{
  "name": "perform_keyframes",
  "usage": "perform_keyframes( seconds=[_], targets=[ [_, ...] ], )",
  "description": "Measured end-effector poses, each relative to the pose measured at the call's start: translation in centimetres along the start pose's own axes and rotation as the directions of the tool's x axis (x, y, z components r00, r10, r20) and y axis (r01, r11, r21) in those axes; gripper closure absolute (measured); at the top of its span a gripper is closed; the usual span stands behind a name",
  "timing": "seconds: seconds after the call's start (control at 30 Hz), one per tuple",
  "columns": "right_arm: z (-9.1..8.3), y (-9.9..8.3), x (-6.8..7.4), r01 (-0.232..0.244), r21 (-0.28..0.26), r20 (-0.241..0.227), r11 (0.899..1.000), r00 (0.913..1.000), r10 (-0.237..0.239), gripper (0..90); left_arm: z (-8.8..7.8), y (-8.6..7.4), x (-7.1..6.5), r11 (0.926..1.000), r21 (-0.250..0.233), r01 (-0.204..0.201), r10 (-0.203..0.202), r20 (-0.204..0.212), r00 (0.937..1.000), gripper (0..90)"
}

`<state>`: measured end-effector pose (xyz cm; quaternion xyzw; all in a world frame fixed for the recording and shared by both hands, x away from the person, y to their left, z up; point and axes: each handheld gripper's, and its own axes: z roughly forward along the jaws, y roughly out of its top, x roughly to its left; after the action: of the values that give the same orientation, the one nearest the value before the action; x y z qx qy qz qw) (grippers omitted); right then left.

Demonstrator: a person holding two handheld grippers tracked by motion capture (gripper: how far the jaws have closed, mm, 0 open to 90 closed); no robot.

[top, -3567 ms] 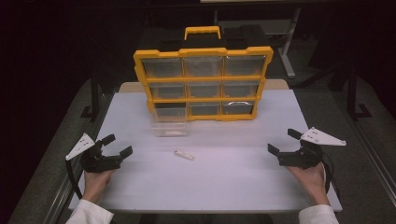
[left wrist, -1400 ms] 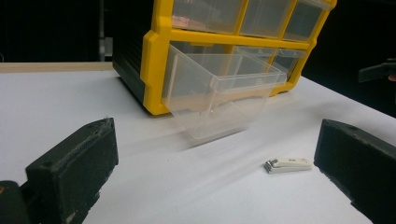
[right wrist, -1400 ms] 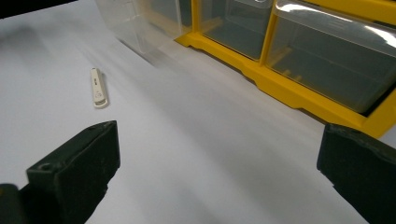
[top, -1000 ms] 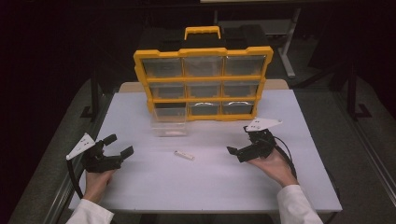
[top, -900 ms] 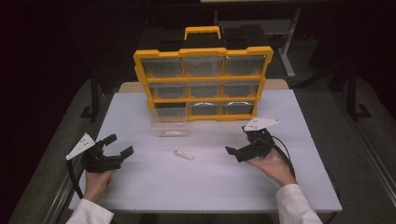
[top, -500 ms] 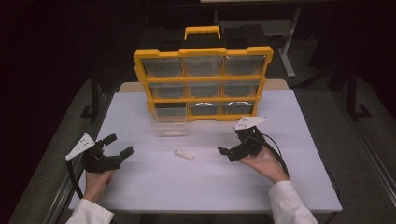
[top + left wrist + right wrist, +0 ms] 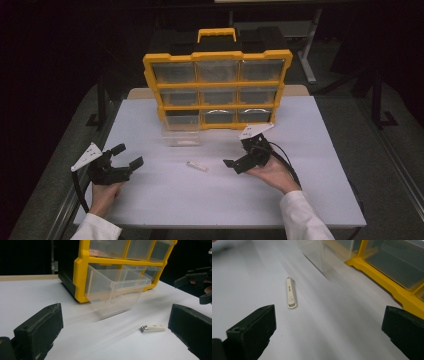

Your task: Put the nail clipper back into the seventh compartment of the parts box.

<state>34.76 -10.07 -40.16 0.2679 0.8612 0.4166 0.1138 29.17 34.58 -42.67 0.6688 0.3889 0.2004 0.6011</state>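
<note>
Near table [image 7: 320, 200] centre: nail clipper [image 7: 197, 166] between left gripper [image 7: 125, 156] and right gripper [image 7: 235, 156], both spread apart.

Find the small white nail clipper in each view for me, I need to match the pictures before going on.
High view: the nail clipper lies on the white table, centre, left of the right tongs.
Left gripper view: lower right, just inside the right jaw.
Right gripper view: upper left of centre, pointing away.
Shared landmark: the pulled-out clear drawer of the yellow organizer, behind the clipper.
</note>
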Motion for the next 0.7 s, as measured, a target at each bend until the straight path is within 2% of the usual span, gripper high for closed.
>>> perform_keyframes(
  seconds=[0.1, 0.7],
  targets=[
    [0.9, 0.6, 0.5, 0.021, 0.024, -0.014, 1.0, 0.9997, -0.021, 0.0, 0.0, 0.0, 0.0, 1.0, -0.002, 0.001, -0.001, 0.0, 1.0, 0.0],
    [3.6, 2.8, 1.8, 0.062, 0.079, -0.072, 0.995, 0.9958, -0.057, 0.0, 0.1, 0.0, 0.0, 1.0, 0.002, 0.003, -0.003, 0.009, 1.0, 0.0]
  ],
)
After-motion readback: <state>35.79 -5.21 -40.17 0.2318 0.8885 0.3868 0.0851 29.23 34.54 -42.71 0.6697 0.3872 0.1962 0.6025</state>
